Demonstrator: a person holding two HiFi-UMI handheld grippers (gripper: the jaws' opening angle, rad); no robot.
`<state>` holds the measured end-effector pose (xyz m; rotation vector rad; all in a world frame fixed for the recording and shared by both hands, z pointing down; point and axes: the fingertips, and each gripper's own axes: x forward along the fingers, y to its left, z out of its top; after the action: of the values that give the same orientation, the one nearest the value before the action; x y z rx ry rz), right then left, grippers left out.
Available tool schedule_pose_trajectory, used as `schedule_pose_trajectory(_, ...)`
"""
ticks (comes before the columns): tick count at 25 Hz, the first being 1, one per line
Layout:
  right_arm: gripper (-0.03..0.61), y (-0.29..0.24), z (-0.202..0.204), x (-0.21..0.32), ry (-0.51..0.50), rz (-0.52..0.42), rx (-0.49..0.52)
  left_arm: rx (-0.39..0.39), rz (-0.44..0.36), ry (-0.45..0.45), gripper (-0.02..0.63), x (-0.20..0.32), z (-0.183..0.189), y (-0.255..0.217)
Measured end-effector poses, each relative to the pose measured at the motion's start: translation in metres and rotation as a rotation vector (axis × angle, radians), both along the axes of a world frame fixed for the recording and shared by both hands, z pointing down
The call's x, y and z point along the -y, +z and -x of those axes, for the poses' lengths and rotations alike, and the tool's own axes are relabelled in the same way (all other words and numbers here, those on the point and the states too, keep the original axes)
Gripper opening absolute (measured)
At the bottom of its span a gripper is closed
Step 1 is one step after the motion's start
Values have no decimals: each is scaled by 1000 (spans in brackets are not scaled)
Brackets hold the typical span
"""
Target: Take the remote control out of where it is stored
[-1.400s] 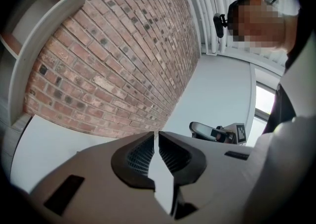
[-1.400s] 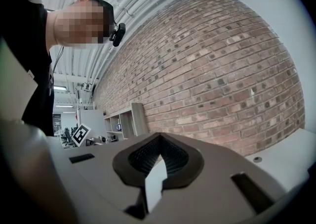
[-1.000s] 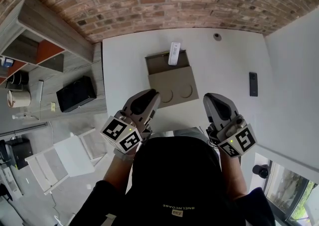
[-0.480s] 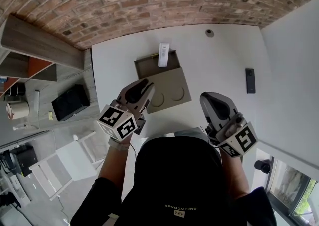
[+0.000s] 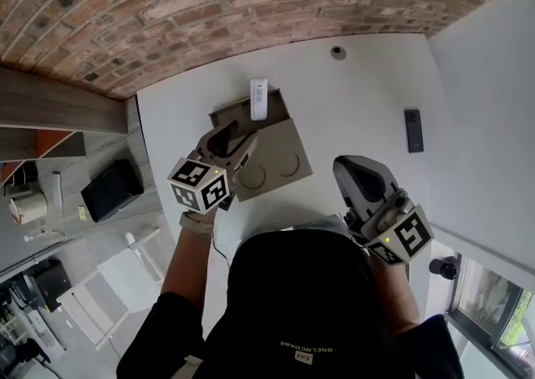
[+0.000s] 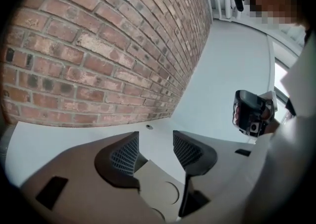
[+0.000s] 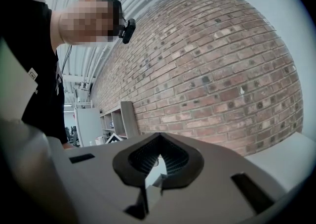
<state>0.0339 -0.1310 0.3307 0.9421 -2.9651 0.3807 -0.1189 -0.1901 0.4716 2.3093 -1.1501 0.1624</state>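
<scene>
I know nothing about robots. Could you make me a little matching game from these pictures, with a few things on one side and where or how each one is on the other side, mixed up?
Things:
1. white remote
2. small black device
3. left gripper
4. right gripper

Places or states:
A. jaws together, close to the person's body
B. lying flat on the white table, off to the right
C. sticking up at the far end of the brown holder
D. jaws apart, over the holder's left edge

Pairs: 1-C, 2-B, 3-D, 4-A.

The left gripper's jaws have just been opening, and nothing is between them.
</scene>
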Motion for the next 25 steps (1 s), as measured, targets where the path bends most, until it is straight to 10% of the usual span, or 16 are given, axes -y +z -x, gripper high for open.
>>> schedule_pose_trajectory(25,3,24,-38,37,119,77,-46,128,172,39,345,112,-6,124)
